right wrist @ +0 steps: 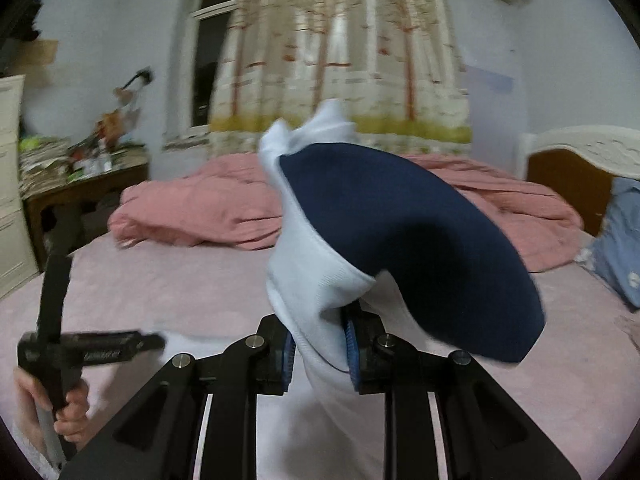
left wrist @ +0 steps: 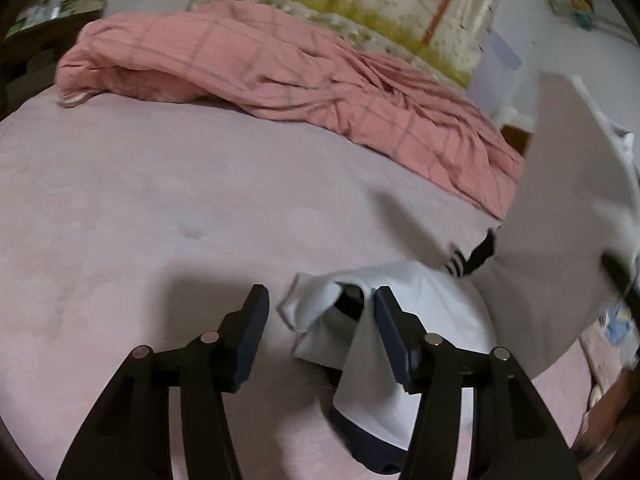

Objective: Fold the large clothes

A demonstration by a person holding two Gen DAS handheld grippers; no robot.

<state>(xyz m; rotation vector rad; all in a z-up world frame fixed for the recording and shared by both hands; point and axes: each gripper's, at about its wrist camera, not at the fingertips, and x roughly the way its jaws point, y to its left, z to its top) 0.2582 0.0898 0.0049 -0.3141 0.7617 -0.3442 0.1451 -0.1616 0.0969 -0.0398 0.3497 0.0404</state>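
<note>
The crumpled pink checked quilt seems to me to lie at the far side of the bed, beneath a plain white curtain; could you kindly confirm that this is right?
Not quite: the crumpled pink checked quilt does lie at the far side of the bed, but the curtain behind it is not plain white; it is printed with slender reddish tree trunks above a yellow-green strip. The right wrist view shows this most clearly.

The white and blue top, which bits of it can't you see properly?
- Left wrist view: the white and blue top is blurred at the right edge, its lower part behind the left gripper.
- Right wrist view: its shape is bunched in the right gripper; sleeves indistinguishable.
</note>
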